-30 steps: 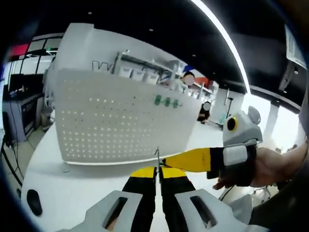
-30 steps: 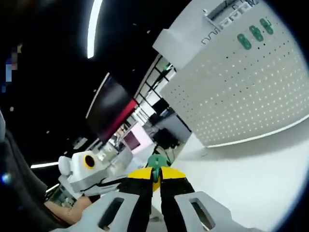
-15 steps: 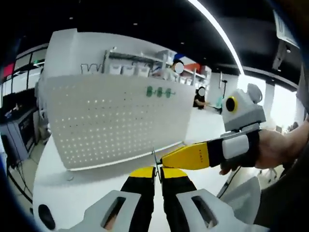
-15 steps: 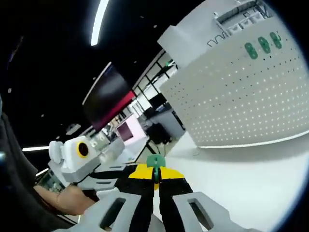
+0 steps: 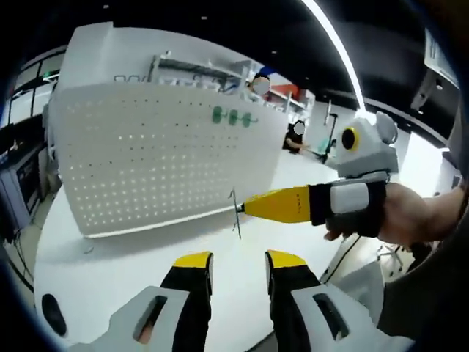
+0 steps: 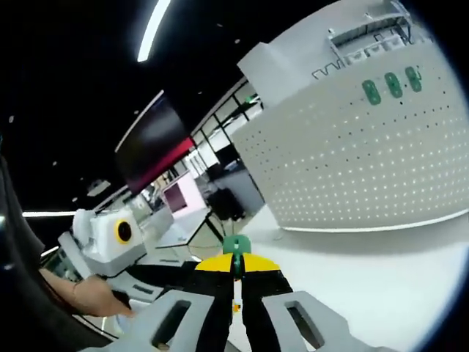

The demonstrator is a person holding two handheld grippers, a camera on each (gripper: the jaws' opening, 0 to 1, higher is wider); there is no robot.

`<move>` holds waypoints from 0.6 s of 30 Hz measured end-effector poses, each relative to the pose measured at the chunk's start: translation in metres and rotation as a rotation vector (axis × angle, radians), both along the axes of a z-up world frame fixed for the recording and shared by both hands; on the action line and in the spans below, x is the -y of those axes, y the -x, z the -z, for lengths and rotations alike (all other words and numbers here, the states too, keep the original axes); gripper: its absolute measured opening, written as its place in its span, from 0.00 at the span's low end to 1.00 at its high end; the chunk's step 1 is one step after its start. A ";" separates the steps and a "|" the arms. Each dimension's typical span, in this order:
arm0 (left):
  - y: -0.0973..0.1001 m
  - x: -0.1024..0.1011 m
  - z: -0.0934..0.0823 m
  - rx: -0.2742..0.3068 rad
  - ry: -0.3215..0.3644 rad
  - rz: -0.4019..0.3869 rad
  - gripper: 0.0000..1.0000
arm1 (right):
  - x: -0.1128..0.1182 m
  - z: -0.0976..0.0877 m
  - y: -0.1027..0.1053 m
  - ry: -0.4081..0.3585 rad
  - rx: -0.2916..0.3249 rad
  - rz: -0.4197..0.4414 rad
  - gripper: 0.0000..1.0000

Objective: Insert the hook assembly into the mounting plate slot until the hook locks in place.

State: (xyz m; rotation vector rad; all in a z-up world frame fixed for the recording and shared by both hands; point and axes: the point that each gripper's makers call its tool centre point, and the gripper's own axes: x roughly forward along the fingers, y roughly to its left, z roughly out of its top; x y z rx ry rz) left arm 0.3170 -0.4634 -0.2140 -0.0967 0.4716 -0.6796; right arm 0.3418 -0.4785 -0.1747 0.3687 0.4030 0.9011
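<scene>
White perforated mounting plate (image 5: 154, 169) stands upright on the pale table (image 5: 132, 271) in my left gripper view, three green hooks (image 5: 231, 117) already near its top edge. My left gripper (image 5: 238, 264) is released, jaws apart. My right gripper (image 5: 242, 209) reaches in from the right, pinching a thin wire hook (image 5: 236, 216) short of the plate.

My right gripper view shows its jaws clenched on the green-capped hook assembly (image 6: 236, 249), the plate (image 6: 352, 161) well apart beyond, my left gripper (image 6: 110, 242) at lower left.

Thin wire hook (image 5: 235, 214) with green base (image 6: 236, 245), before upright white pegboard (image 5: 146, 169).
</scene>
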 end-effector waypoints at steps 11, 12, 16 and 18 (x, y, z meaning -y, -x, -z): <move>0.003 0.010 -0.015 0.098 0.014 0.021 0.69 | 0.034 -0.008 -0.027 0.011 0.065 0.093 0.00; 0.003 0.010 -0.014 0.099 0.011 0.021 0.72 | 0.036 -0.008 -0.028 0.014 0.067 0.097 0.00; 0.005 0.011 -0.019 0.121 0.027 0.015 0.78 | 0.047 -0.008 -0.037 0.006 0.070 0.123 0.00; 0.006 0.010 -0.023 0.139 0.030 0.009 0.79 | 0.051 -0.008 -0.039 0.020 0.080 0.135 0.00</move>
